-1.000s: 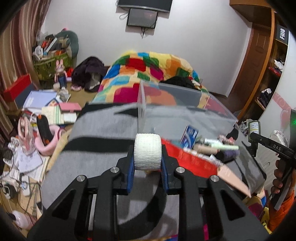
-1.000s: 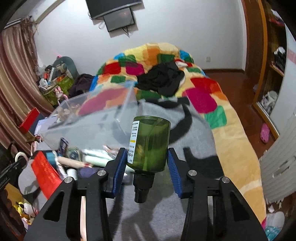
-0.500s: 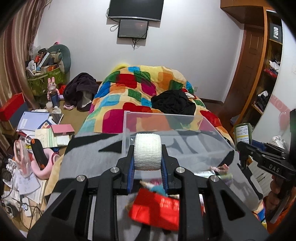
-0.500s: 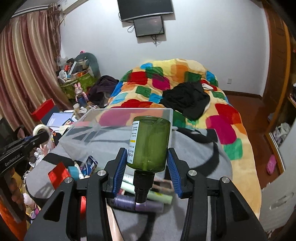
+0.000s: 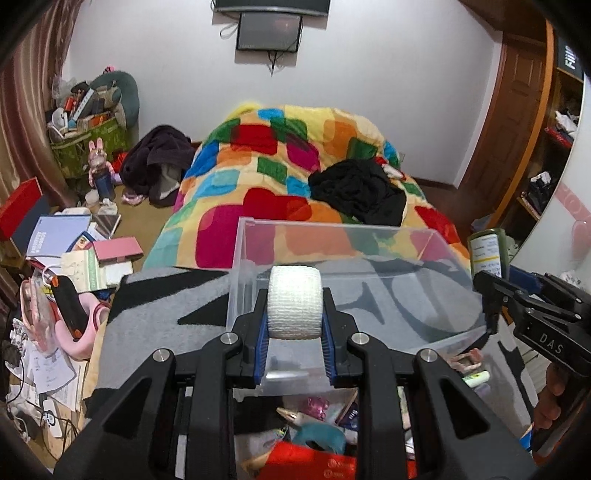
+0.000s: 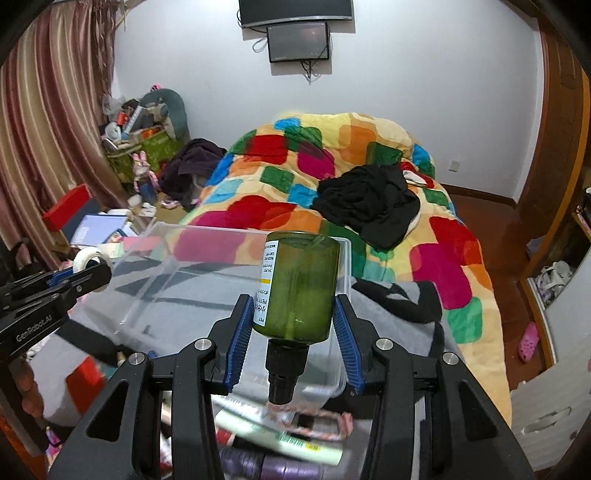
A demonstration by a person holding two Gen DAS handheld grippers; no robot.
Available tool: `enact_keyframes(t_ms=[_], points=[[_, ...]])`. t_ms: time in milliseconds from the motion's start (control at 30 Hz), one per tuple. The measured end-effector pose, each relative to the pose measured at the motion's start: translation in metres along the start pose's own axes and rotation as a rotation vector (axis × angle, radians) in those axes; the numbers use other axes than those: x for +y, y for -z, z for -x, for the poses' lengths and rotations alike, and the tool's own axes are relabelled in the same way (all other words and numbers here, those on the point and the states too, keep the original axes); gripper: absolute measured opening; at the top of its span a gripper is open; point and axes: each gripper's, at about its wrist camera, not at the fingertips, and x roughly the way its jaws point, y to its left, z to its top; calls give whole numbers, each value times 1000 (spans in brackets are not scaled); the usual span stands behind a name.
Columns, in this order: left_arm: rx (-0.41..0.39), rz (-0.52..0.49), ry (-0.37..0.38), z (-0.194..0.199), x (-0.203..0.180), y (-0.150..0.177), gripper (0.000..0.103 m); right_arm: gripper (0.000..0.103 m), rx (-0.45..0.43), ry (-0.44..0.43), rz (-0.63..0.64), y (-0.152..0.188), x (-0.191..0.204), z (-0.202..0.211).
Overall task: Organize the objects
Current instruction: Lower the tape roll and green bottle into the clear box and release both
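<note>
Gripping white gauze roll [image 5: 294,302] in left jaws, green labelled bottle [image 6: 298,288] in right.

Ahead of me a patchwork quilt [image 5: 295,177] covers the bed, a black garment [image 5: 358,192] heaped near its right edge. A small screen [image 5: 269,35] hangs on the far wall. Books [image 5: 59,232] and a green basket [image 5: 85,147] clutter the floor beside the bed's left edge.

Clear bin [image 5: 343,258] open-topped; clutter [image 5: 317,424] crowds its near side

Home bedroom: bed [image 5: 295,173] under patchwork duvet, wall TV [image 6: 297,40], floor clutter.
</note>
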Motion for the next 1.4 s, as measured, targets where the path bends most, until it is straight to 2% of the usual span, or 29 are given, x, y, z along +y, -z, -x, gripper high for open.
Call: enact_keyframes(t_ms=[367, 600, 733, 900, 967, 1100, 1167, 1267, 1400], points=[[113, -61, 0, -39, -14, 4, 24, 40, 130, -12, 85, 3, 16, -47], [125, -80, 16, -41, -21, 8, 27, 40, 148, -39, 103, 6, 22, -50], [114, -75, 26, -34, -21, 9, 45, 41, 141, -50, 114, 7, 25, -44], [77, -83, 27, -16, -24, 11, 56, 52, 113, -67, 109, 8, 26, -30], [51, -91, 19, -6, -26, 12, 66, 55, 99, -70, 106, 9, 26, -23], [-1, -92, 19, 17, -27, 14, 76, 63, 62, -86, 90, 13, 24, -3], [-22, -92, 17, 28, -26, 17, 85, 68, 40, -94, 80, 15, 21, 8], [-51, -105, -2, 41, -27, 23, 92, 72, 11, -95, 73, 21, 18, 26], [-61, -119, -8, 55, -22, 37, 95, 72, -10, -98, 73, 35, 14, 48]])
